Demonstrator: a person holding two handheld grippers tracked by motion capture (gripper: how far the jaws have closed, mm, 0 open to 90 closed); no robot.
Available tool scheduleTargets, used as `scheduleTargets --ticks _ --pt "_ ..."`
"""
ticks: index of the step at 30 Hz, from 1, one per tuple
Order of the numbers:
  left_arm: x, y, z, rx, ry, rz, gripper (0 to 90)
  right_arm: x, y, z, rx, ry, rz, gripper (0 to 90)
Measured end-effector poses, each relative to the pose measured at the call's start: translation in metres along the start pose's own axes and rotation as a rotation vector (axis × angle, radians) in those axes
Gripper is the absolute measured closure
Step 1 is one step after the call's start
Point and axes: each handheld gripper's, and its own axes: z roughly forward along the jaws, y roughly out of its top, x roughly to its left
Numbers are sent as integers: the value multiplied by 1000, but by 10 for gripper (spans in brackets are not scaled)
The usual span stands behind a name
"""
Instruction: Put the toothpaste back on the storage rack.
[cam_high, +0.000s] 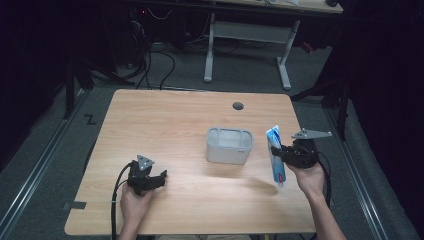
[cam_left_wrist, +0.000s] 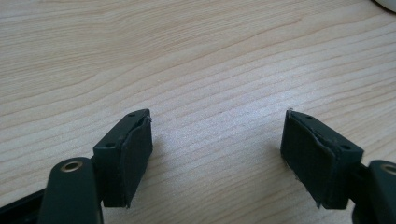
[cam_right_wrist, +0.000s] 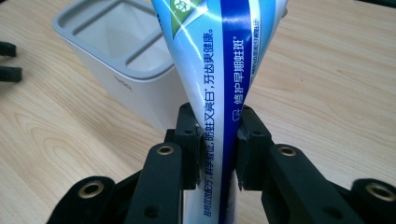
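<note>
Right gripper view: toothpaste tube (cam_right_wrist: 219, 70) is pinched at its narrow lower body between the right tool (cam_right_wrist: 218, 144) jaws, crimped wide end up, cap end down near the tabletop (cam_right_wrist: 327, 84). High view has the tube (cam_high: 275, 152) raised just right of the grey two-slot holder (cam_high: 229, 145), apart from it. Likely step: drop tube into a holder slot. To do it well, lift until the cap end clears the rim, keep tube near upright, centre it over one compartment, lower before releasing; grip is on soft body so squeeze lightly to avoid it twisting. Left tool (cam_high: 146, 178) rests idle on the tabletop near the front-left, jaws spread wide, nothing between them; it could steady the holder if it slides.
</note>
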Motion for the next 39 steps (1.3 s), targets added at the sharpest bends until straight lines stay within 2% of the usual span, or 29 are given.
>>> scheduleTargets --ticks 8,27,39 --pt "0 0 0 0 0 0 253 1 4 -7 -50 30 -15 745" --pt "0 0 0 -1 0 -1 253 8 21 -16 -118 92 -29 746" --pt "0 0 0 -3 0 0 252 16 34 -14 -129 106 -51 746"
